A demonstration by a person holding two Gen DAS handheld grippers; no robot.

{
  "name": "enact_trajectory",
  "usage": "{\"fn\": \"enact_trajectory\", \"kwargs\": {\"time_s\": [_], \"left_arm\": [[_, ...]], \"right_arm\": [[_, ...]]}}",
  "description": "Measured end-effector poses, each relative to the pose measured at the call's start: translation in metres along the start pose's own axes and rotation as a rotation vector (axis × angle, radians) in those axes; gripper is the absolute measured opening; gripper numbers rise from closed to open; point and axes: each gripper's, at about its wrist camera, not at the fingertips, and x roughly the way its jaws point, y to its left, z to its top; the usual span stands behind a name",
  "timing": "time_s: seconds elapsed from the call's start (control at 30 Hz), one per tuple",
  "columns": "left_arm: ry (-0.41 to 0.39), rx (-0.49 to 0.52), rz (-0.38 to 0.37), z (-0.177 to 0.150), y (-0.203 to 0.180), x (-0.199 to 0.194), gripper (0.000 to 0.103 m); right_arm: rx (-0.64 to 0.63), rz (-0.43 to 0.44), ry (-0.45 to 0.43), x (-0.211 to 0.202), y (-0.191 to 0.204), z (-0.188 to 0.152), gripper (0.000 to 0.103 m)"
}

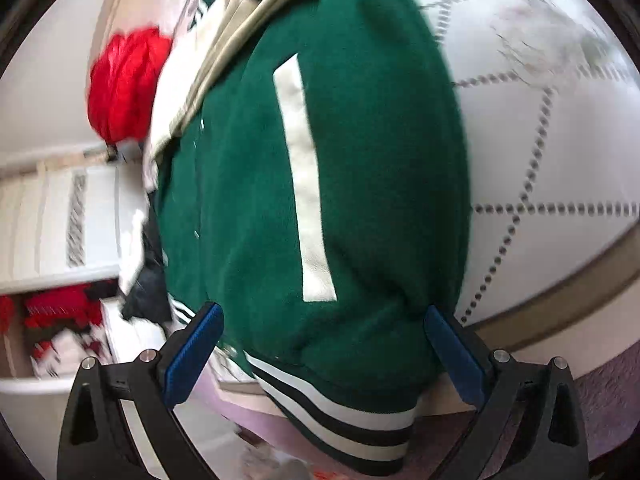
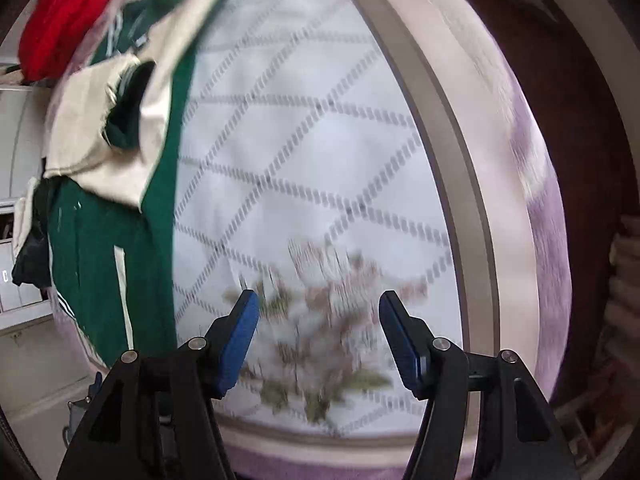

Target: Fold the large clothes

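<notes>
A green varsity jacket point(image 1: 360, 160) with a cream pocket strip and a striped black-and-white hem lies on a white quilted bedspread point(image 1: 540, 140). My left gripper point(image 1: 326, 328) hangs just over its hem end with jaws spread wide. The jacket's body fills the space between the blue pads point(image 1: 200, 344), and no squeeze on the cloth shows. In the right wrist view the jacket point(image 2: 100, 260) lies at the left with a cream sleeve point(image 2: 120, 140) folded over it. My right gripper point(image 2: 318, 312) stands open over the bedspread point(image 2: 300, 140), above a floral print, with nothing between its fingers.
A red garment point(image 1: 124, 84) point(image 2: 64, 16) is bunched beyond the jacket's far end. A beige trim point(image 2: 452, 160) and purple sheet point(image 2: 548, 220) mark the bed's edge. White drawers point(image 1: 60, 220) and a bin with red items point(image 1: 52, 312) stand beside the bed.
</notes>
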Motion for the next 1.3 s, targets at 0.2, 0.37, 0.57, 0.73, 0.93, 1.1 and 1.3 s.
{"fn": "enact_trajectory", "kwargs": {"time_s": [0.2,0.37,0.57,0.73,0.93,1.1,1.3], "left_arm": [[-0.060,0.040,-0.052,-0.006,-0.017,-0.041,0.103],[0.065,-0.019,-0.125,0.014,-0.017,-0.001,0.103],[0.062,-0.115,-0.115,0.022,0.020,0.005,0.097],[0.047,-0.215,-0.157,0.027,0.056,0.006,0.028],[0.000,-0.256,-0.160,0.033,0.079,-0.013,0.012],[-0.032,-0.259,-0.178,0.030,0.099,-0.017,0.009],[-0.088,-0.294,-0.339,-0.011,0.140,-0.063,0.008]], "right_arm": [[0.036,0.076,0.015,0.014,0.007,0.012,0.065],[0.026,0.131,-0.035,0.023,-0.011,0.028,0.067],[0.093,0.409,-0.141,0.039,0.000,0.061,0.087],[0.124,0.600,-0.100,0.065,0.033,0.104,0.087],[0.146,0.673,-0.055,0.103,0.090,0.146,0.087],[0.260,0.645,-0.043,0.115,0.110,0.149,0.021],[0.300,0.534,-0.005,0.041,0.092,0.092,0.015]]}}
